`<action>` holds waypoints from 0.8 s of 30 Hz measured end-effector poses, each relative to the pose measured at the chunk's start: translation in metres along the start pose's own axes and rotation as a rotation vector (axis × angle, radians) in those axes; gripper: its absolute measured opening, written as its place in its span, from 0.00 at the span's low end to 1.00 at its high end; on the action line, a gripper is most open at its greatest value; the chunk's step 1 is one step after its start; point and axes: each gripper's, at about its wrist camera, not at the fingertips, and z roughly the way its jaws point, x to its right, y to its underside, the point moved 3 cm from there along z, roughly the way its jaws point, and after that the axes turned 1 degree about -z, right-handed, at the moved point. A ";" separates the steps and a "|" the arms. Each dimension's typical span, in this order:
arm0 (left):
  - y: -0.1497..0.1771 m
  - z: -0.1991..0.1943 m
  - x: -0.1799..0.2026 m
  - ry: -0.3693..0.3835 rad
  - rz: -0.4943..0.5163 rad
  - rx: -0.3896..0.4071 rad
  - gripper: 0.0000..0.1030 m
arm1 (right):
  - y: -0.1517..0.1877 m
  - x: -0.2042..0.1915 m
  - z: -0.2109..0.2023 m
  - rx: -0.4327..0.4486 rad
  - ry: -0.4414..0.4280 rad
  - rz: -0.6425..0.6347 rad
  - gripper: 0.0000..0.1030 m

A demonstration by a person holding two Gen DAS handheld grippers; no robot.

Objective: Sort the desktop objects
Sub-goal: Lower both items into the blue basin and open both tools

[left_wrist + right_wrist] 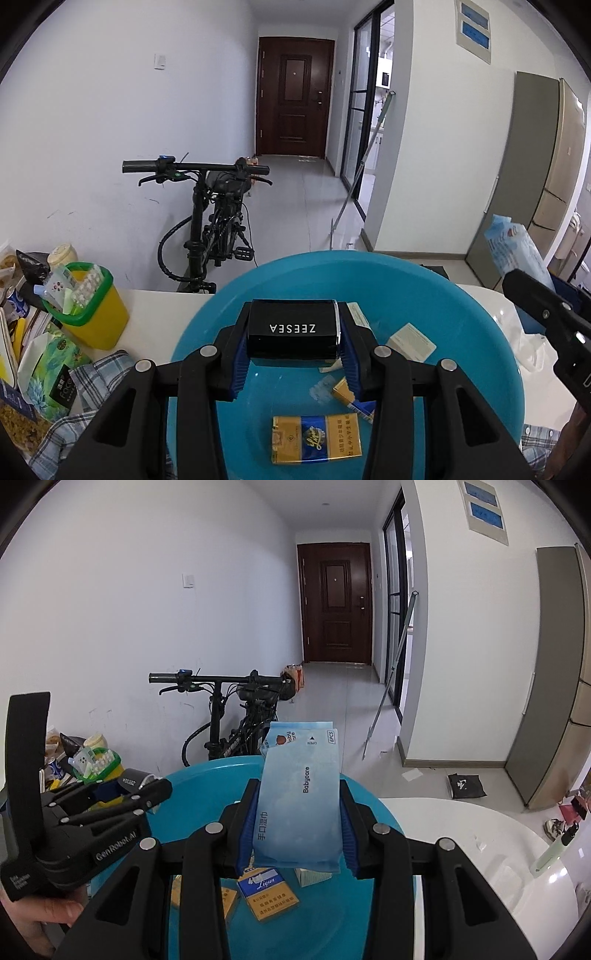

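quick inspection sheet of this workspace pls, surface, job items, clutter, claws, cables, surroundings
surface: white table, glossy, with a blue basin on it
job's things: black ZEESEA box and Babycare wipes pack both held over the basin; yellow-and-blue cigarette packs and a small white carton lie inside it
clutter: yellow bin with green rim stuffed with small items, snack bags, plaid cloth at the left
claws: left claw shut on the ZEESEA box; right claw shut on the wipes pack
cables: only the bicycle's own
surroundings: bicycle, brown door, mop, fridge
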 end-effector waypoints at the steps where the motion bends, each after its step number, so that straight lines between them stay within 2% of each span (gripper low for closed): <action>1: 0.000 0.000 0.002 0.001 0.002 0.000 0.43 | -0.001 -0.001 0.002 0.001 0.000 0.000 0.36; 5: -0.002 -0.004 0.003 0.006 -0.002 0.016 0.46 | -0.004 -0.001 -0.001 0.009 0.004 -0.001 0.36; 6: -0.002 -0.007 0.003 -0.004 -0.004 0.023 0.63 | -0.004 -0.001 -0.002 0.010 0.004 -0.001 0.37; 7: -0.004 -0.010 0.002 -0.018 -0.005 0.043 0.85 | -0.005 -0.002 -0.001 0.011 0.005 -0.002 0.36; 8: -0.005 -0.015 0.002 -0.025 -0.006 0.075 0.89 | -0.005 -0.002 -0.001 0.011 0.006 -0.002 0.36; 10: -0.008 -0.023 -0.001 -0.034 -0.014 0.111 0.90 | -0.005 -0.002 0.000 0.010 0.007 -0.001 0.36; 16: -0.014 -0.035 -0.014 -0.017 -0.067 0.130 0.90 | -0.004 -0.002 0.001 0.006 0.008 -0.005 0.37; 24: -0.016 -0.040 -0.022 -0.029 -0.085 0.141 0.90 | -0.001 -0.005 0.006 -0.006 0.009 -0.012 0.37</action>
